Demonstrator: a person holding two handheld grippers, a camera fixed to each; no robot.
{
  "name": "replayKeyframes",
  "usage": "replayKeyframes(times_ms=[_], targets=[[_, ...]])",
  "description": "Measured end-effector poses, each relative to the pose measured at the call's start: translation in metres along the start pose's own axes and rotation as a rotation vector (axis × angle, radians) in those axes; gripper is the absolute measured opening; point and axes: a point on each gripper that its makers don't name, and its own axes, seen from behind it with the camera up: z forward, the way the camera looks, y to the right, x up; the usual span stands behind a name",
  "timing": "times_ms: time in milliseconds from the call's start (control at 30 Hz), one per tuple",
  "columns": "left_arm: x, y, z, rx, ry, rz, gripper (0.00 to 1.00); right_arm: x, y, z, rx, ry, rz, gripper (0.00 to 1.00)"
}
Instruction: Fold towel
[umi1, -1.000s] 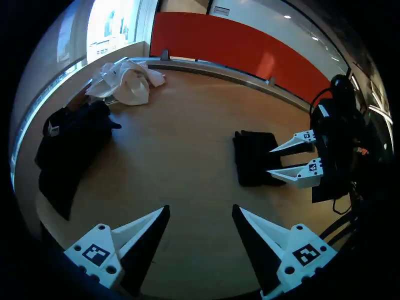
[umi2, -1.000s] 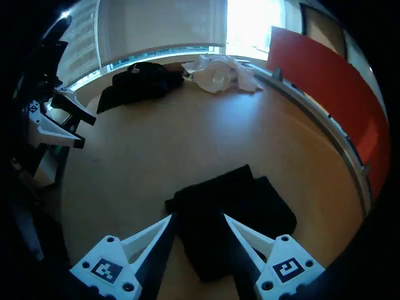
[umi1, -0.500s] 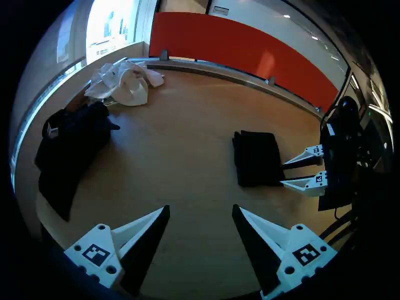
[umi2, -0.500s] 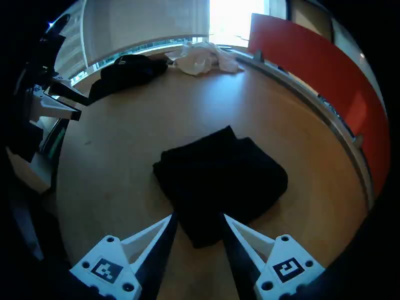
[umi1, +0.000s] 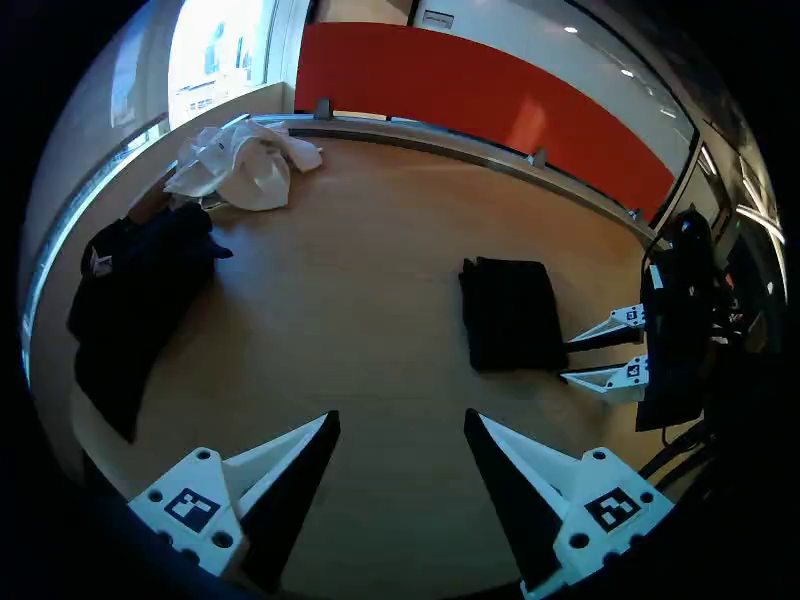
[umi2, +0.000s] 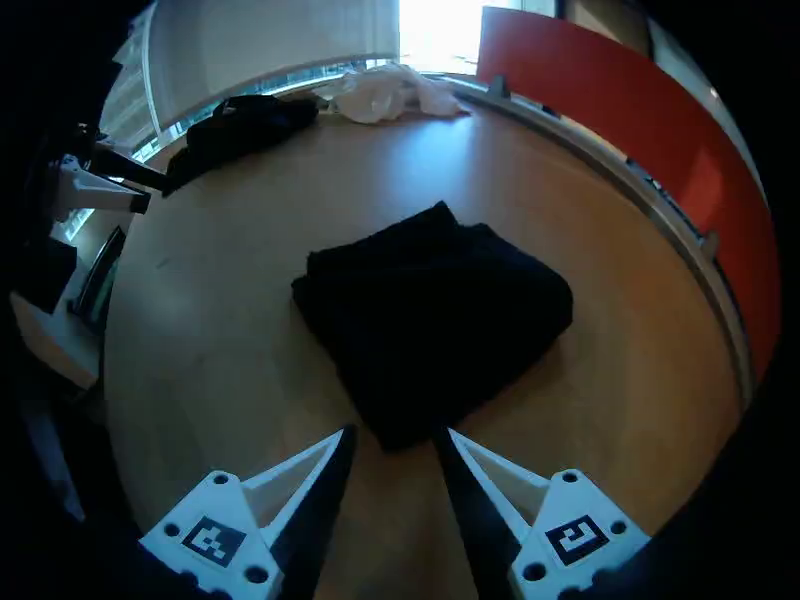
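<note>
A black towel (umi2: 430, 315) lies folded into a compact rectangle on the wooden table (umi2: 220, 330); in the left gripper view the towel (umi1: 508, 312) sits right of centre. My right gripper (umi2: 393, 445) is open just short of the towel's near corner, touching nothing. From the left gripper view the right gripper (umi1: 568, 360) hovers at the towel's right edge, held by a person in dark clothing. My left gripper (umi1: 400, 425) stands open over bare table, well away from the towel. In the right gripper view, the left gripper (umi2: 135, 185) shows far off at the left.
A dark garment (umi1: 140, 290) and a crumpled white cloth (umi1: 245, 165) lie at the table's far side by the window. A red panel (umi1: 480, 95) runs behind a metal rail along the table's back edge. Bare wood lies between me and the towel.
My right gripper has pulled back off the towel: a second ago its fingers were over the cloth, now they are clear of its near corner. The left gripper has barely moved.
</note>
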Motion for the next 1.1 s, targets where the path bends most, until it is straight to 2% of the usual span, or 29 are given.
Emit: replayKeyframes(times_ms=[200, 467, 533, 867, 1100], targets=[[-0.001, 0.001, 0.001, 0.000, -0.002, 0.000, 0.92, -0.003, 0.002, 0.003, -0.011, -0.001, 0.026, 0.50], [-0.001, 0.003, 0.002, -0.002, -0.004, 0.000, 0.92, -0.002, 0.003, 0.003, -0.012, 0.009, 0.060, 0.14], [-0.001, 0.003, 0.002, -0.002, -0.004, 0.000, 0.92, -0.003, 0.003, 0.003, -0.012, 0.012, 0.063, 0.11], [0.000, 0.003, 0.002, -0.005, -0.004, 0.002, 0.92, 0.009, 0.011, -0.005, -0.035, 0.044, 0.050, 0.07], [0.005, 0.004, 0.000, -0.010, 0.006, 0.007, 0.92, 0.047, 0.023, -0.026, -0.067, 0.113, 0.037, 0.07]])
